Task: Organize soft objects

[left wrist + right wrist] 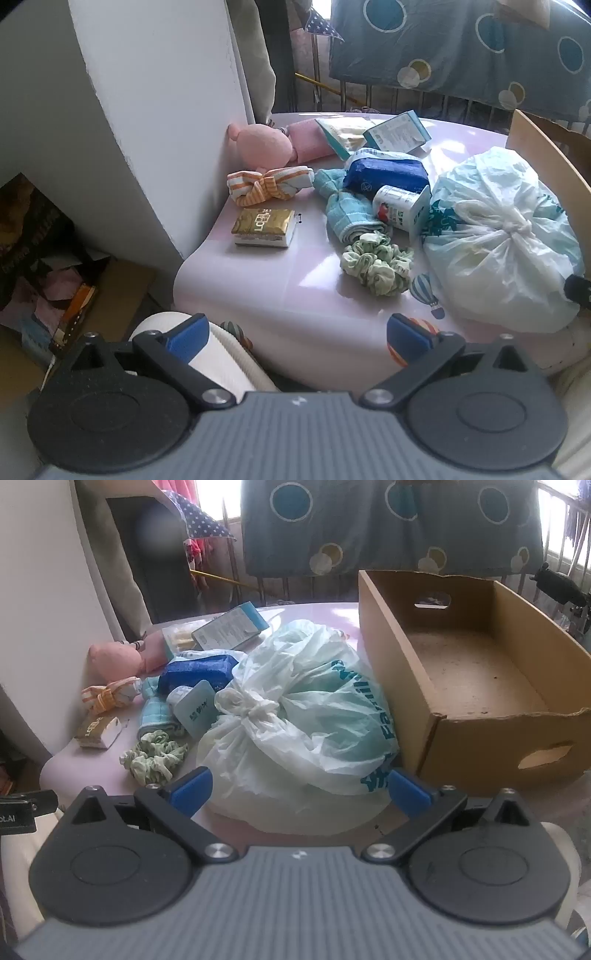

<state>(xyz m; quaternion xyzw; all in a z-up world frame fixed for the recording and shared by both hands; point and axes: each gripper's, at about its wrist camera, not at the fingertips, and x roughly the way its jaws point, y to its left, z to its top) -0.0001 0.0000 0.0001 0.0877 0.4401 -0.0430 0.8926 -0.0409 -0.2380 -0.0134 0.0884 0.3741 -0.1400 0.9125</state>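
Observation:
A pale pink table (280,280) carries a heap of soft things. A pink plush toy (264,144), an orange-striped knotted cloth (267,182), a teal towel (349,214), a green scrunchie (375,264) and a knotted white plastic bag (495,236) lie there. My left gripper (297,338) hovers open before the table's near edge, nothing between its blue pads. My right gripper (299,790) is open too, its pads flanking the near side of the plastic bag (295,716) without touching. An empty cardboard box (476,672) stands right of the bag.
A gold packet (264,227), a blue pouch (384,173), a small can (395,206) and a teal carton (397,133) share the table. A white wall panel (147,110) rises on the left, clutter (55,288) on the floor below. A corrugated white hose (229,362) lies under the left gripper.

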